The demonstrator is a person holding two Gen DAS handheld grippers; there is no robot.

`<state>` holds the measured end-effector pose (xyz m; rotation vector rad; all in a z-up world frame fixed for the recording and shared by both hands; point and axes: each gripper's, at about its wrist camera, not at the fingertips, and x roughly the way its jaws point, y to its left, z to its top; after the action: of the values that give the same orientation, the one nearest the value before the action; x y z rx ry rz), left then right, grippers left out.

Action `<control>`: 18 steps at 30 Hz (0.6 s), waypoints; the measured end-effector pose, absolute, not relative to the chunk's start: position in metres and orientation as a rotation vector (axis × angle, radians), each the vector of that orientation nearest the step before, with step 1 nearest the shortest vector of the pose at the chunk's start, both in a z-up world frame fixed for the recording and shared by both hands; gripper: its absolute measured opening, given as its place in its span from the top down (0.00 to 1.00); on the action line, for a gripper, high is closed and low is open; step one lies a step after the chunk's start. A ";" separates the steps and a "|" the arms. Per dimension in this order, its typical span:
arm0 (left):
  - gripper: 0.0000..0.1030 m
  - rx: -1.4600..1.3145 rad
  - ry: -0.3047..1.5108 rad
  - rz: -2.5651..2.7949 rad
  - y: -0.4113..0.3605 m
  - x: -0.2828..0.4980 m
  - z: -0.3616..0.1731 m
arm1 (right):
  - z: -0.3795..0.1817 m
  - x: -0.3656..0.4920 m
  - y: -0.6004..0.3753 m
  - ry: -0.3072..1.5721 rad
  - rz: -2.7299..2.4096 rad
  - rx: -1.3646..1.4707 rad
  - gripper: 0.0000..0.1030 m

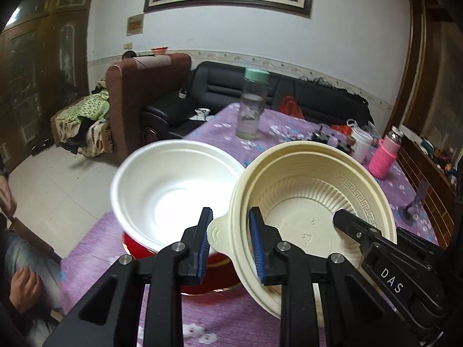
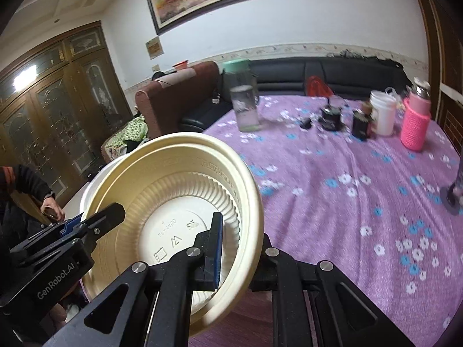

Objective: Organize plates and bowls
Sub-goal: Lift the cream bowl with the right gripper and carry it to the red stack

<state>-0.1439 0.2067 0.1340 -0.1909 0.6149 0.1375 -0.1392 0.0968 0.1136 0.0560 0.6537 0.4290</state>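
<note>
Both sets of fingers are clamped on the cream bowl (image 1: 315,199): left gripper (image 1: 231,245) on its tab, right gripper (image 2: 240,248) across its rim; white bowl (image 1: 173,182) lies left.

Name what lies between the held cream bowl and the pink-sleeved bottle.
Only bare flowered purple tablecloth, seen in the right wrist view; nothing stands between the cream bowl and the pink-sleeved bottle.

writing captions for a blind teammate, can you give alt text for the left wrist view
Both grippers hold a cream bowl tilted above a purple flowered tablecloth: the left gripper straddles its rim and tab, the right gripper reaches in from the right. A white bowl sits beside it on something red, a clear bottle behind.
</note>
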 end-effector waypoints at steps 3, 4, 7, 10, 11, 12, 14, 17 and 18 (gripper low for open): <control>0.76 -0.199 0.598 0.160 0.218 -0.147 0.139 | 0.121 -0.137 0.114 0.640 0.454 0.035 0.86; 0.76 -0.204 0.593 0.170 0.224 -0.148 0.141 | 0.122 -0.137 0.119 0.638 0.460 0.029 0.86; 0.75 -0.218 0.589 0.195 0.239 -0.147 0.145 | 0.127 -0.133 0.135 0.634 0.483 0.010 0.86; 0.75 -0.215 0.577 0.224 0.253 -0.144 0.151 | 0.132 -0.125 0.153 0.634 0.509 -0.006 0.86; 0.74 -0.211 0.573 0.234 0.257 -0.142 0.154 | 0.135 -0.124 0.157 0.632 0.513 -0.012 0.86; 0.74 -0.200 0.567 0.252 0.263 -0.139 0.158 | 0.137 -0.120 0.163 0.629 0.517 -0.021 0.86; 0.73 -0.179 0.558 0.282 0.272 -0.134 0.163 | 0.141 -0.112 0.180 0.628 0.531 -0.044 0.86; 0.72 -0.167 0.563 0.314 0.285 -0.125 0.164 | 0.139 -0.104 0.194 0.643 0.547 -0.050 0.86; 0.72 -0.163 0.574 0.325 0.290 -0.121 0.161 | 0.138 -0.101 0.198 0.650 0.550 -0.051 0.86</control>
<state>-0.1208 0.2902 0.1611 -0.1633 0.5735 0.3250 -0.1014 0.1979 0.1385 -0.0506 0.6498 0.5505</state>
